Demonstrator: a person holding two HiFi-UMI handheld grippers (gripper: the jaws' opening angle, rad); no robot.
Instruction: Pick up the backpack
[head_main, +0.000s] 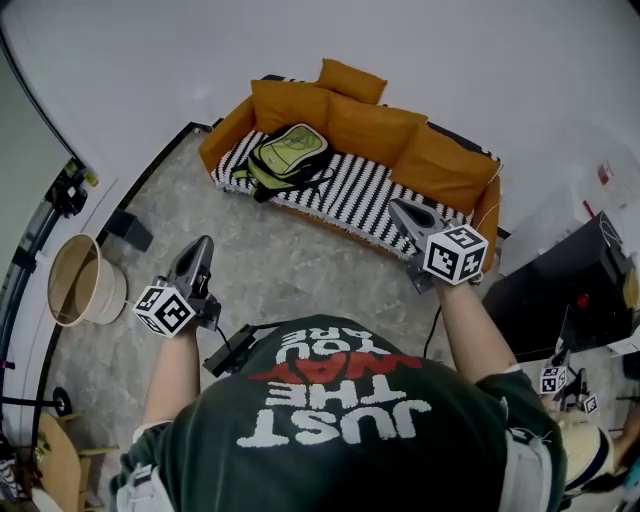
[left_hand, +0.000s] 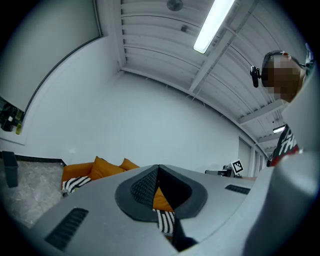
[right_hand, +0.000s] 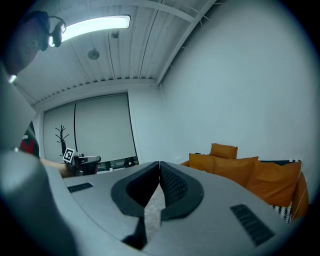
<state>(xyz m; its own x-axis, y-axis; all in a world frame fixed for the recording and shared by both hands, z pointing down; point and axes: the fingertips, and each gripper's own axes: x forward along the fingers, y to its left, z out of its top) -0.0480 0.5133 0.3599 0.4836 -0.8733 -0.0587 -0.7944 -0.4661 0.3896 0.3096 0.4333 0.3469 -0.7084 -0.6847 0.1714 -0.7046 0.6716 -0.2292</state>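
- The person's dark green shirt (head_main: 340, 420) with its white and red print fills the bottom of the head view; both forearms reach forward from it.
- The left gripper (head_main: 203, 243) is held out over the speckled floor (head_main: 290, 270), jaws clenched tip to tip with nothing between them — its own view shows the pads meeting.
- The right gripper (head_main: 398, 207) is likewise closed and empty, its tip showing against the front edge of the sofa (head_main: 440, 170) toward that sofa's right end.
- The backpack (head_main: 288, 152) — green with dark trim — lies flat on the striped blanket (head_main: 360, 200) at the sofa's left end, just in front of the orange cushions.
- It is well apart from both grippers: ahead of the left one across open floor, and off to the left of the right one.
- A round basket (head_main: 80, 280) stands on the floor to the left of the left gripper.
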